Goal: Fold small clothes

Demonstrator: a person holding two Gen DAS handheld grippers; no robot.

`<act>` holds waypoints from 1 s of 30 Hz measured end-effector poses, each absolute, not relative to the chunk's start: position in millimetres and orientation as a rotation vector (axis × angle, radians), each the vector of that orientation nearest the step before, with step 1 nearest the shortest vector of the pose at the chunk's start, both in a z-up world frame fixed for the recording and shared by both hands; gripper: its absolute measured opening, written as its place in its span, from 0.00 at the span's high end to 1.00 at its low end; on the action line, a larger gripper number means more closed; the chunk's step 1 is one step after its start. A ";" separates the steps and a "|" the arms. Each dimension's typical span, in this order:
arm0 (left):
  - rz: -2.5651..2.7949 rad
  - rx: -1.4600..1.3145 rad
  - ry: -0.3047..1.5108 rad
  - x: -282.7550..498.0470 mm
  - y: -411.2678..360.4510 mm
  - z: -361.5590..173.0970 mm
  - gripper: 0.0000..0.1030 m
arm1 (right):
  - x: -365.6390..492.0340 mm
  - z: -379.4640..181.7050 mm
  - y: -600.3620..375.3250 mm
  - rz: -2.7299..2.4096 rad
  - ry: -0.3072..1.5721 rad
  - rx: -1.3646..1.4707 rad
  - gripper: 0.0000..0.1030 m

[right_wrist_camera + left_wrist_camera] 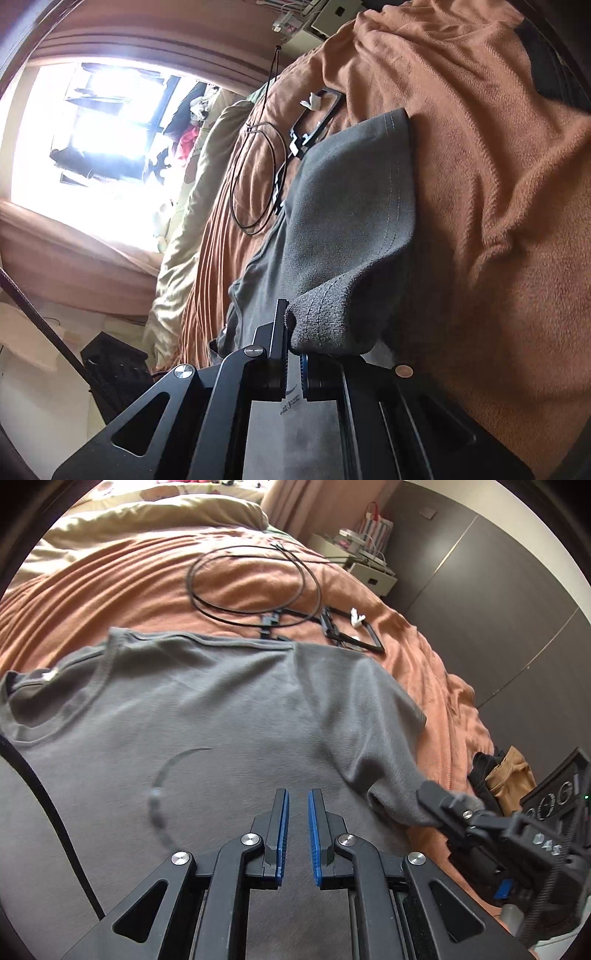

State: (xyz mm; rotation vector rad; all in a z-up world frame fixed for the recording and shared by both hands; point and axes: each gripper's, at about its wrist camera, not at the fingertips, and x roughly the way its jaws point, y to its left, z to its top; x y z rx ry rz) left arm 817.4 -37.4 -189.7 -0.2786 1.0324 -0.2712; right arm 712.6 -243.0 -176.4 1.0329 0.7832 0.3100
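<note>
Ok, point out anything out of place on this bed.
A looped black cable and a black frame-like part lie loose on the orange blanket, just past the grey T-shirt. They crowd the folding space; the cable nearly meets the shirt's edge.

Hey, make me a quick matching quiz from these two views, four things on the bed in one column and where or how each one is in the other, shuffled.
Things:
1. grey cotton T-shirt
2. looped black cable
3. right tool
4. left tool

States:
A. nearly shut, holding nothing, above the shirt's front
B. coiled on the orange blanket beyond the shirt
C. shut on the shirt's sleeve
D. spread front-up on the bed

Pairs: 1-D, 2-B, 3-C, 4-A
</note>
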 end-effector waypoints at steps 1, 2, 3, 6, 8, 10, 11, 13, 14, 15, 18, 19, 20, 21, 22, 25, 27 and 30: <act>-0.264 -0.281 1.029 814.3 -33.5 -185.7 0.90 | 712.7 -176.6 -241.0 0.311 0.793 1.033 0.98; -0.261 -0.284 1.028 812.5 -30.5 -182.7 0.90 | 713.3 -175.6 -238.5 0.310 0.802 1.026 0.98; -0.257 -0.288 1.026 810.2 -27.5 -179.5 0.90 | 713.9 -173.3 -236.2 0.307 0.810 1.015 0.98; -0.248 -0.296 1.024 804.7 -19.8 -171.3 0.90 | 715.0 -168.5 -226.2 0.316 0.842 0.982 0.98; -0.244 -0.300 1.024 800.8 -15.7 -165.8 0.90 | 715.7 -167.5 -220.6 0.316 0.859 0.962 0.98; -0.241 -0.301 1.024 796.5 -12.4 -160.3 0.90 | 717.9 -166.8 -215.1 0.309 0.883 0.936 0.98; -0.239 -0.301 1.023 794.1 -11.0 -157.2 0.90 | 719.7 -167.4 -211.6 0.313 0.900 0.924 0.98; -0.235 -0.293 1.022 790.4 -9.4 -153.0 0.90 | 722.1 -166.2 -206.8 0.314 0.929 0.912 0.96; -0.231 -0.289 1.024 788.4 -8.5 -151.3 0.90 | 722.7 -165.7 -206.6 0.304 0.948 0.911 0.96; -0.227 -0.286 1.026 786.9 -7.5 -149.8 0.90 | 722.7 -164.5 -207.7 0.302 0.963 0.915 0.95; -0.217 -0.292 1.030 784.2 -6.1 -145.5 0.90 | 715.7 -159.8 -215.4 0.303 0.949 0.928 0.88; -0.217 -0.294 1.030 783.4 -6.3 -144.0 0.89 | 713.5 -159.5 -218.7 0.300 0.949 0.928 0.80; -0.218 -0.296 1.030 782.9 -7.1 -142.7 0.89 | 710.8 -158.8 -224.1 0.299 0.938 0.933 0.72; -0.222 -0.297 1.030 782.3 -8.6 -141.6 0.89 | 707.9 -158.2 -228.4 0.296 0.925 0.935 0.69; -0.226 -0.296 1.029 781.7 -10.6 -141.2 0.89 | 705.7 -156.9 -236.5 0.290 0.906 0.937 0.68; -0.245 -0.284 1.035 781.7 -19.4 -143.2 0.88 | 705.0 -152.0 -251.3 0.288 0.846 0.961 0.68; -0.259 -0.278 1.044 782.7 -25.7 -147.8 0.88 | 709.6 -147.9 -262.6 0.277 0.815 0.966 0.68; -0.272 -0.274 1.058 785.1 -31.4 -156.9 0.88 | 723.9 -151.6 -270.4 0.270 0.812 0.981 0.68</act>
